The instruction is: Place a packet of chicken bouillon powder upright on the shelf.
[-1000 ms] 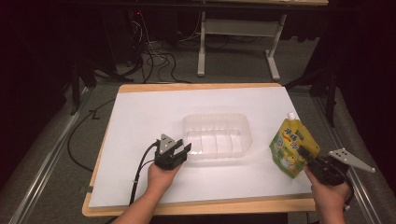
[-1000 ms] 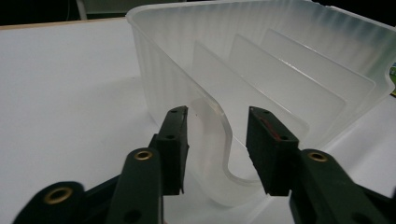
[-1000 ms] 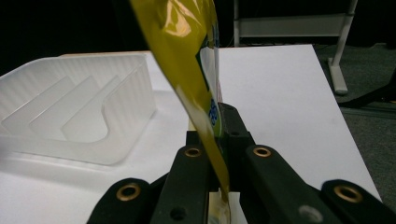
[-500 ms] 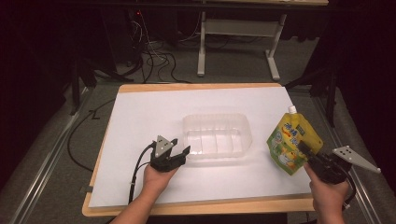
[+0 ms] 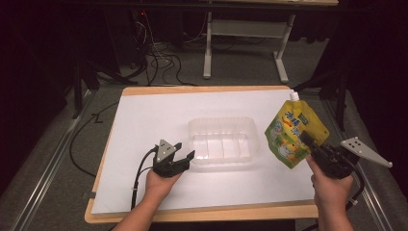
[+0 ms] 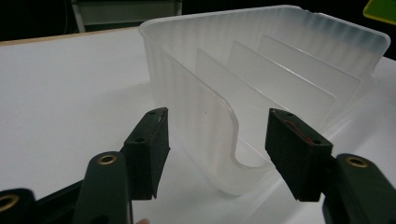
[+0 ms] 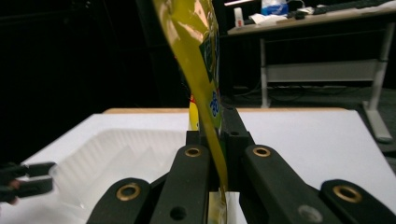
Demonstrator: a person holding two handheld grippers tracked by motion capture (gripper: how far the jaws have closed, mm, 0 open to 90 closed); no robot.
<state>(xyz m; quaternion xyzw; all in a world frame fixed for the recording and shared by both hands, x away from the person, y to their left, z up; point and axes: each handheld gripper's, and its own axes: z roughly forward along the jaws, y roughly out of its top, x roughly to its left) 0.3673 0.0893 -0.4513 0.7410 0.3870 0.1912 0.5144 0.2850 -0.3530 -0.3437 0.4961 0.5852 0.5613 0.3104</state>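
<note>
- While the right hand-held gripper (image 5: pixel 312 143) is clamped on the lower edge of the yellow-green spouted drink pouch (image 5: pixel 292 132), that pouch hangs in the air just right of the clear ribbed plastic tray (image 5: pixel 223 139); the pinch looks thin, so my guess is the pouch could swing or slip free on the way over.
- Across the bench, the left hand-held gripper (image 6: pixel 217 140) has its jaws apart, just opened wider, straddling the near corner wall of the tray without pressing it (image 6: pixel 210 116). If those jaws stay off the wall, a nudge from the arriving pouch may well slide the light tray.
- Inside the tray, upright dividers (image 6: pixel 285 70) split the space; a pouch dropped at a tilt could catch on one and tip out.
- Underfoot, so to speak: a white sheet (image 5: pixel 144 120) covers a wood-edged bench (image 5: pixel 192 90).
- Beyond it the room is dark, with tangled black cables (image 5: pixel 159 62) on the grey floor and the pale legs of another desk (image 5: pixel 240 43).
</note>
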